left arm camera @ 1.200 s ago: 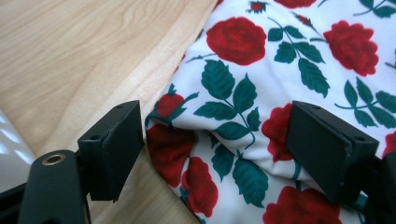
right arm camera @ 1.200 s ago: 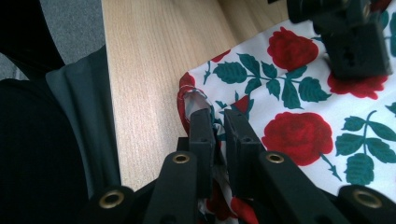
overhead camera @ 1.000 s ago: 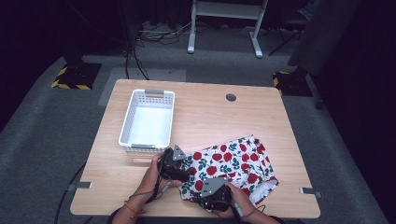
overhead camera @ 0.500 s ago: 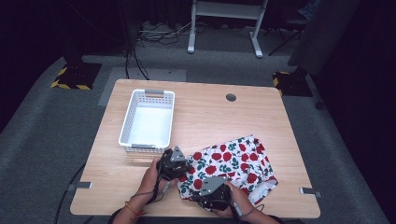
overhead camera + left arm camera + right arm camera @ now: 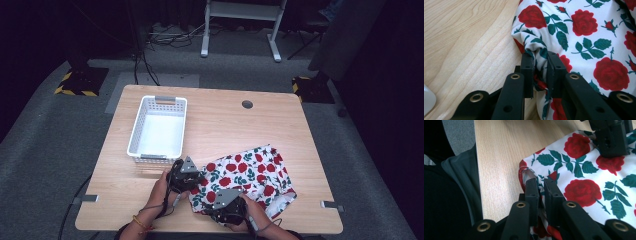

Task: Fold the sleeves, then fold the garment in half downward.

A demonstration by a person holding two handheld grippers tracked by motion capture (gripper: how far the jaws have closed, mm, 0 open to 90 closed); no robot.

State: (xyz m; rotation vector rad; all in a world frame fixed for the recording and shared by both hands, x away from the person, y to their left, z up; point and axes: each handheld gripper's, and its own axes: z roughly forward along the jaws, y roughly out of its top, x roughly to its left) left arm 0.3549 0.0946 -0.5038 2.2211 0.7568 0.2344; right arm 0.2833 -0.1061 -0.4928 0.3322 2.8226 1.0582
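A white cloth printed with red roses and green leaves (image 5: pixel 250 176) lies on the near right part of the wooden table (image 5: pixel 225 125). My left gripper (image 5: pixel 192 181) is at the cloth's left corner, and its jaws are shut on a bunched fold of the rose cloth (image 5: pixel 579 30). My right gripper (image 5: pixel 220 199) sits at the cloth's near edge. In the right gripper view its jaws pinch the hem of the rose cloth (image 5: pixel 586 175), and the left gripper (image 5: pixel 611 137) shows at the top right, resting on the fabric.
An empty white slotted basket (image 5: pixel 159 129) stands on the table's left half, just beyond the left gripper. A round cable hole (image 5: pixel 247 104) sits near the far edge. Grey carpet (image 5: pixel 50 130) surrounds the table; a white frame stand (image 5: pixel 240 20) is behind it.
Both grippers stay at the cloth's near left corner and near edge. The cloth has shifted slightly; the hands have barely moved.
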